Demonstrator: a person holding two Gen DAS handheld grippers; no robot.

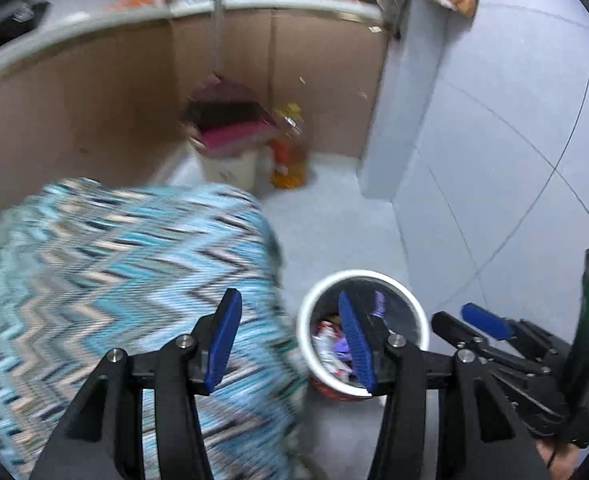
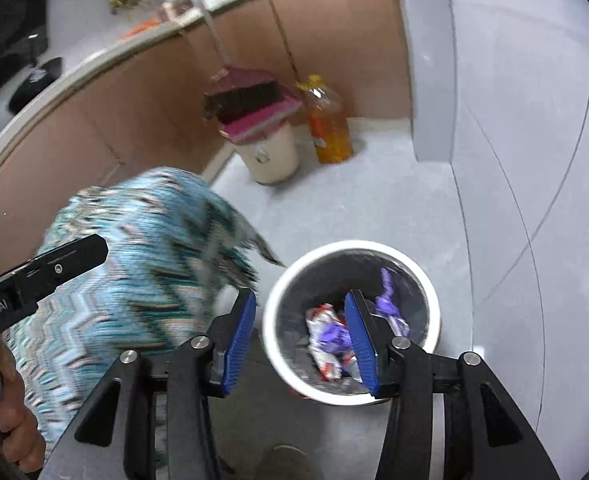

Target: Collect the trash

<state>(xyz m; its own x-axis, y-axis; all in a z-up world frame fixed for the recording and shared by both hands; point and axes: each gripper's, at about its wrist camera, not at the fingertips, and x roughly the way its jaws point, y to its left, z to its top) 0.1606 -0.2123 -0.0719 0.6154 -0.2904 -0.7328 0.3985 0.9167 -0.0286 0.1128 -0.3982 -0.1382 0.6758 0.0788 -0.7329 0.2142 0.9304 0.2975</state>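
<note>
- The bin (image 2: 272, 344), lower centre in the right wrist view, is showing a white rim and a dark inside.
- The trash (image 2: 326, 344) in it is showing purple, white and red.
- The cloth (image 1: 114, 280), lower left, is showing a teal, white and black zigzag.
- The gripper pads (image 2: 238, 344) are showing blue on black arms.
- The bottle (image 2: 330, 128), upper centre, is glowing orange-yellow.
- The dustpan (image 2: 258, 120) is showing pink.
- The cabinet (image 2: 134, 92) is showing brown.
- The floor (image 2: 374, 200) is showing pale grey.

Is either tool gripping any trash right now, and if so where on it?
Nothing is held. The left tool and the right tool are both open with nothing between the blue pads, above the trash bin holding wrappers.
</note>
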